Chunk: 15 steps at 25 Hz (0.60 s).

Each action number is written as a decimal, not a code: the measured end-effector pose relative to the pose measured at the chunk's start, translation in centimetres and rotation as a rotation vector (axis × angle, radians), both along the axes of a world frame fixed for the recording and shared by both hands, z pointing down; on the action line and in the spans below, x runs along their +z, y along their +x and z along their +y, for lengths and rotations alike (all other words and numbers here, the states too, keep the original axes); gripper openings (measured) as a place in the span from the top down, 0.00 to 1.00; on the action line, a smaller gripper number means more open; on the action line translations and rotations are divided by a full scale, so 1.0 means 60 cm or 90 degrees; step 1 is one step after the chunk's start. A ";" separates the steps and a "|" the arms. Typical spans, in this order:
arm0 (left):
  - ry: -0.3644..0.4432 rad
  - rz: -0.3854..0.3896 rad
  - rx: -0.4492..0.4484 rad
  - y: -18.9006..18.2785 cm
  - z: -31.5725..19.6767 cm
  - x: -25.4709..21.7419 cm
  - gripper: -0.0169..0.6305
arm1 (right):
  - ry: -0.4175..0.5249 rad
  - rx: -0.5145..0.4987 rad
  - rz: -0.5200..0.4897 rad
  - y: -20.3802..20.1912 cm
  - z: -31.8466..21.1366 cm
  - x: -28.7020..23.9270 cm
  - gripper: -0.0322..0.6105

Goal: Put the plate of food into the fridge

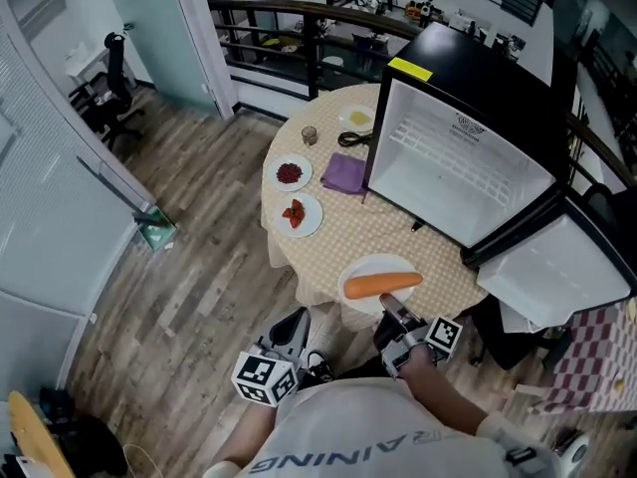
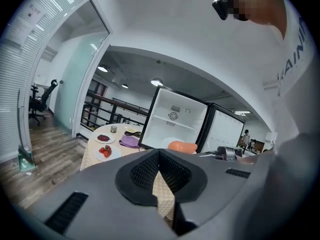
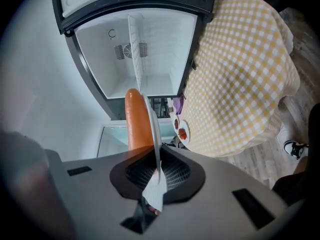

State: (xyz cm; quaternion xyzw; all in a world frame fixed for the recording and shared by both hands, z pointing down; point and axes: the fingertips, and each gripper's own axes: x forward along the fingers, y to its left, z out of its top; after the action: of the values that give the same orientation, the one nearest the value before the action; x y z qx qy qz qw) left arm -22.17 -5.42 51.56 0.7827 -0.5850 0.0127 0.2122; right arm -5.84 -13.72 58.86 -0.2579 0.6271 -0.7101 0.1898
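Note:
A white plate (image 1: 370, 267) with a long orange piece of food (image 1: 382, 284) hangs over the near edge of the round table with the yellow check cloth (image 1: 338, 227). My right gripper (image 1: 395, 319) is shut on the plate's near rim. In the right gripper view the plate (image 3: 153, 129) shows edge-on between the jaws of the right gripper (image 3: 158, 170), with the orange food (image 3: 137, 119) on its left side. The black mini fridge (image 1: 448, 157) stands open on the table, its inside white (image 3: 150, 54). My left gripper (image 1: 291, 329) hangs low beside the table, jaws together with nothing held (image 2: 159, 155).
On the table's left part lie two small plates of red food (image 1: 290, 173) (image 1: 296, 213), a purple cloth (image 1: 345, 172), a cup (image 1: 310, 135), a black cable and a far plate (image 1: 356, 118). The fridge door (image 1: 562, 262) swings out right. An office chair (image 1: 114, 88) stands far left.

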 end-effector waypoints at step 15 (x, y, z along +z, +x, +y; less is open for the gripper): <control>-0.018 0.011 0.124 0.056 -0.148 0.014 0.96 | -0.025 0.117 0.002 0.066 -0.066 0.007 0.89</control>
State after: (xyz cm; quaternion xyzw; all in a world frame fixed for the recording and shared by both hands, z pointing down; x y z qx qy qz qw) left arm -18.84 -14.33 52.41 0.8330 -0.5040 0.0349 0.2258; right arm -1.86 -17.65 59.26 -0.3188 0.5873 -0.7013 0.2483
